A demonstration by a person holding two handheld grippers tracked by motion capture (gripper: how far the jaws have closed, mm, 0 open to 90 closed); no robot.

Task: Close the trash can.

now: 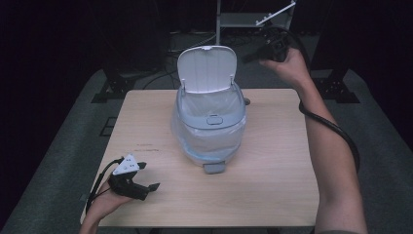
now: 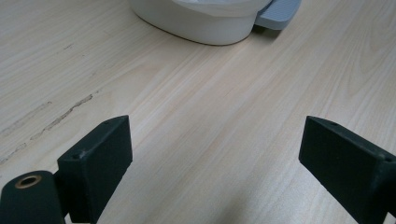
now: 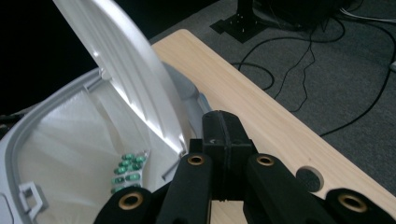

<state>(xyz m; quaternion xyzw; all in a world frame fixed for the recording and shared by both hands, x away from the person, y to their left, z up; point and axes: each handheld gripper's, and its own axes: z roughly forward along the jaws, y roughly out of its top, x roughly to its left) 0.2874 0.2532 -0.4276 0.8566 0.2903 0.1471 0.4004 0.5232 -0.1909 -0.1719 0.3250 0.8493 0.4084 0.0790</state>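
A white and grey pedal bin (image 1: 209, 122) stands mid-table with its lid (image 1: 207, 68) raised and a clear bag lining it. Down inside, a blister pack of green pills (image 3: 127, 172) lies on the liner (image 3: 70, 154). My right gripper (image 1: 248, 57) hangs high behind the bin at its right; in the right gripper view its jaws (image 3: 223, 128) are pressed together with nothing between them, just behind the upright lid (image 3: 126, 70). My left gripper (image 1: 149, 176) rests low at the table's front left, open and empty (image 2: 215, 158), facing the bin's base (image 2: 201, 23) and foot pedal (image 2: 280, 11).
The light wooden table (image 1: 272, 161) has a round cable hole (image 3: 309, 178) near its far edge. Black cables (image 3: 299, 70) trail over the grey carpet behind, near black stand feet (image 1: 109, 90) and a metal rack (image 1: 253, 19).
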